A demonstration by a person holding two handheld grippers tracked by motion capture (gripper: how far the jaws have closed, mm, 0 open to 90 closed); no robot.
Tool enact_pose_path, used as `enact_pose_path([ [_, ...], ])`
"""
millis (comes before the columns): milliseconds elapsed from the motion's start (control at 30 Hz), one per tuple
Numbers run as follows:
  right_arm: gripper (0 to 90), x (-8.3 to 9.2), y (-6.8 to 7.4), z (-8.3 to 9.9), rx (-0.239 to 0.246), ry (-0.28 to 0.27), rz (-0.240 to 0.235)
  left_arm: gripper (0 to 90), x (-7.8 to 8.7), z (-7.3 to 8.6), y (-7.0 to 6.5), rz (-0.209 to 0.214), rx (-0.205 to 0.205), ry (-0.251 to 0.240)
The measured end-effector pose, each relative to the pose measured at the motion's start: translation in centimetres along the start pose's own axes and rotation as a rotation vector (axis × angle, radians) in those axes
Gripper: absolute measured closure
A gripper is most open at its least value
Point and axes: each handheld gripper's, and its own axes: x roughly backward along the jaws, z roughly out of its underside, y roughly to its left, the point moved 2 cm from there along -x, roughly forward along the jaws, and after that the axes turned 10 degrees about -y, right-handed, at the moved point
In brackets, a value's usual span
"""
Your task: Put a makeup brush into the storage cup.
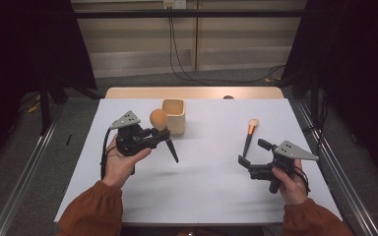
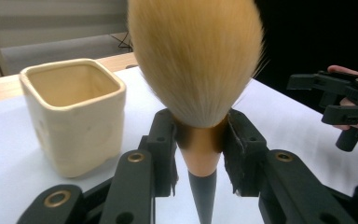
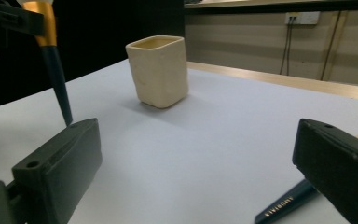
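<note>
High view: my left gripper [image 1: 153, 133] is raised above the white table [image 1: 206, 191], its jaws clamped on a large powder brush [image 1: 163, 132]. The grip falls on the copper-coloured ferrule just under the bristles; the fluffy orange-tan head stands upward and the dark tapered handle slants down and away from the gripper toward the table, its tip clear of the surface. Just behind the brush head stands a cream square-sided cup [image 1: 173, 116], upright, mouth open, apart from the brush.

Left gripper view: the two black pads press on either side of the brush ferrule [image 2: 200, 140], the bristle head rising between them. The cup [image 2: 74, 116] stands to the left, near but not touching. My right gripper [image 2: 340, 100] appears farther off at the right edge.

Right side: my right gripper [image 1: 246, 164] hovers low over the table with its jaws spread wide and nothing between them. A smaller makeup brush [image 1: 249, 135] lies flat on the table just ahead of it, pale bristles pointing away from me, dark handle toward the gripper.

Right gripper view: the open jaws frame the cup [image 3: 158, 70]; the smaller brush's dark handle [image 3: 289, 203] lies by the right-hand jaw.
</note>
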Motion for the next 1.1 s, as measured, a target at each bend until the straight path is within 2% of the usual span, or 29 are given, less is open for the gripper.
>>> enact_pose_path([
  [167,2.4,0.6,-0.3,0.4,-0.005,-0.004,0.032,66.3,0.1,-0.7,0.5,-0.017,-0.01,-0.006],
  [267,2.3,1.0,-0.5,0.5,0.019,-0.001,0.059,66.3,0.2,-1.1,0.9,-0.025,-0.009,-0.016],
  [367,1.6,1.6,-0.6,0.7,0.024,0.002,0.071,66.3,0.1,-1.3,1.3,-0.045,0.022,-0.036],
  [433,1.2,2.0,-0.7,0.8,0.022,-0.001,0.077,66.3,0.0,-1.4,1.6,-0.062,0.012,-0.037],
  [500,0.5,2.4,-0.8,0.9,0.04,-0.001,0.091,66.3,0.0,-1.6,1.7,-0.066,0.011,-0.045],
  [600,0.4,3.0,-0.9,1.0,0.064,-0.012,0.097,66.3,-0.1,-2.1,1.8,-0.071,-0.002,-0.05],
  [700,0.2,3.2,-0.9,1.2,0.063,-0.009,0.098,66.3,-0.2,-2.6,2.0,-0.079,-0.015,-0.052],
  [833,0.0,3.6,-0.7,1.4,0.082,-0.007,0.08,66.3,-0.3,-3.2,2.3,-0.089,-0.015,-0.061],
  [967,0.0,3.8,-0.7,1.4,0.074,-0.014,0.081,66.3,-0.8,-3.3,2.7,-0.1,0.003,-0.07],
  [1033,0.0,3.8,-0.9,1.5,0.075,-0.005,0.096,66.3,-1.1,-3.6,2.7,-0.106,-0.015,-0.063],
  [1100,0.0,3.8,-1.0,1.6,0.072,-0.001,0.097,66.3,-1.2,-3.9,2.7,-0.105,-0.015,-0.07],
])
